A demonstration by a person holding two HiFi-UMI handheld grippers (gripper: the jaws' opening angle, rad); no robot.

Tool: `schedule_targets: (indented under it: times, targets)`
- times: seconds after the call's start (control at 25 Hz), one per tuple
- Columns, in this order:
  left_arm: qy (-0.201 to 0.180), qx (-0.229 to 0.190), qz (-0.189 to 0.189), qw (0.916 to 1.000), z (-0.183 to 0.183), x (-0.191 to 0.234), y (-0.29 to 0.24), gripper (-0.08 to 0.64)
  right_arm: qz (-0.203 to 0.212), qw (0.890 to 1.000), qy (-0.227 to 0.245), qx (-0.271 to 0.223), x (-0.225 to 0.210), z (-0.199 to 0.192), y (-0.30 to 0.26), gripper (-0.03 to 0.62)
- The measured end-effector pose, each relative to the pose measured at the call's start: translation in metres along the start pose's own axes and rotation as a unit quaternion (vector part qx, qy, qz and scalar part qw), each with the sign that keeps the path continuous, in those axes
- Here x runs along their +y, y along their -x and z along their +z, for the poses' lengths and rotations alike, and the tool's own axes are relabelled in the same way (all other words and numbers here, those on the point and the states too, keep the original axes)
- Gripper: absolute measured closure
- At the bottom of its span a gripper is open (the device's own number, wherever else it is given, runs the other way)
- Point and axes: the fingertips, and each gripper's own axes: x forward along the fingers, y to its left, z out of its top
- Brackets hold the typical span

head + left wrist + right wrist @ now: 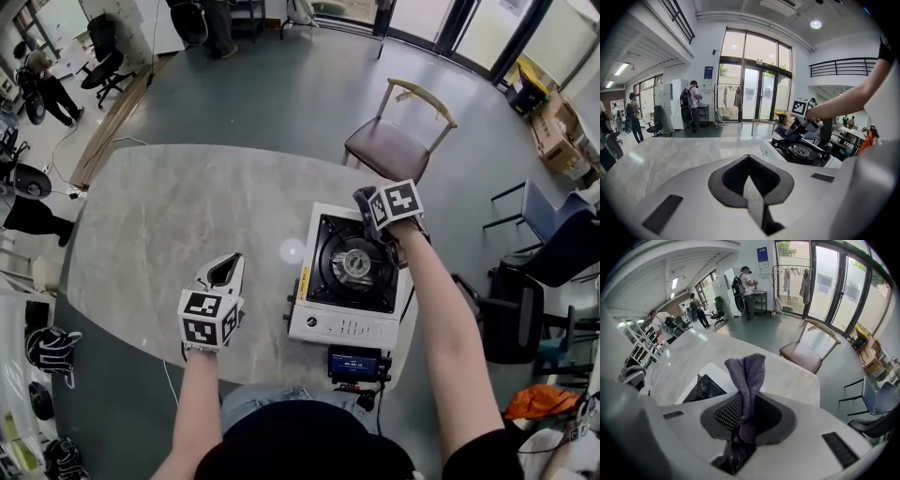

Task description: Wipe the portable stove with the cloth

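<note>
Grey marble surface (169, 234): rounded edge, bearing the portable stove (309, 323) at about 4 o'clock from centre, close to the near edge.
Portable stove: white casing, black top, round burner (354, 265) in the middle, control panel (342, 326) facing 6 o'clock.
Cloth (746, 373): purple-grey knit, bunched, sticking out toward 12 o'clock from the jaws in the right gripper view. In the head view, sits at the stove's 1 o'clock corner; contact with the casing unclear.
Right gripper (372, 208): clamped on the cloth, arm stretched over the stove's right side.
Left gripper (225, 270): jaws closed together with nothing between them, over bare surface at 9 o'clock from the stove, well apart from it.
Step in hand: judged to be wiping at the far edge of the stove.
Doing it well: press the free end of the cloth flat to the casing rather than the jaw tips. Sweep in overlapping strokes from 12 o'clock toward 6 o'clock. Skirt the burner to avoid snagging the knit. Steady the casing with the left gripper against sliding.
Backdrop: brown chair (394, 145) at 12 o'clock beyond the surface.
</note>
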Motion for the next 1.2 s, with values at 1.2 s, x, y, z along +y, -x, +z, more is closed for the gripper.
schedule_targets:
  times: [1.2]
  targets:
    - [0.021,-0.025,0.008,0.9994,0.004,0.016,0.011,0.549,0.132,0.979,0.147,-0.048,0.134,0.066,0.059,0.505]
